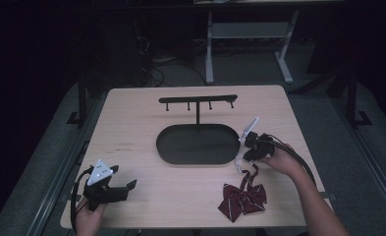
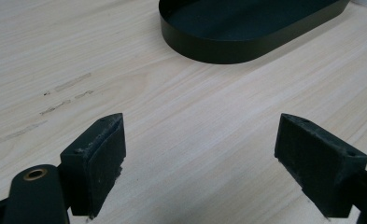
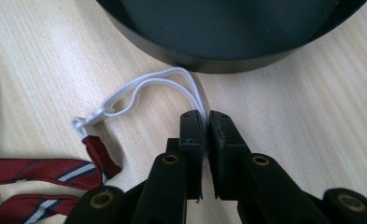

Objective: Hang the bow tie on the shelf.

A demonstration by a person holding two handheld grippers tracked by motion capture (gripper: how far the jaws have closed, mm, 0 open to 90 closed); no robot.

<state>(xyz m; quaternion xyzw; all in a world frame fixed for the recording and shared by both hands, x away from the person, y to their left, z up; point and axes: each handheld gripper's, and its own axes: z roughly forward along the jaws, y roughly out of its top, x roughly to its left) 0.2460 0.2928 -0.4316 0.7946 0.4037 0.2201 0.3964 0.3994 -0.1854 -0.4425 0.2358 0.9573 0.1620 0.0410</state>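
A dark red bow tie [image 1: 243, 198] with thin white stripes lies flat near the table's front right. Its red band [image 3: 55, 170] ends in a white elastic strap [image 3: 148, 84] that loops toward the tray. My right gripper [image 3: 205, 122] is shut on that strap, the cord pinched between its pads close to the rim of the black oval tray [image 3: 218, 58]. In the high view the right gripper [image 1: 244, 152] sits just right of the tray [image 1: 163, 147]. At the front left my left gripper [image 1: 126, 189] rests low over bare wood, its jaws [image 2: 200, 149] open with nothing between them.
From the back of the tray rises a thin post carrying a black hook bar [image 1: 198, 100] with several pegs. The light wooden table [image 1: 131, 123] has faint scuff marks [image 2: 64, 93] on its left half. Dark floor and a white desk frame [image 1: 210, 49] lie beyond the far edge.
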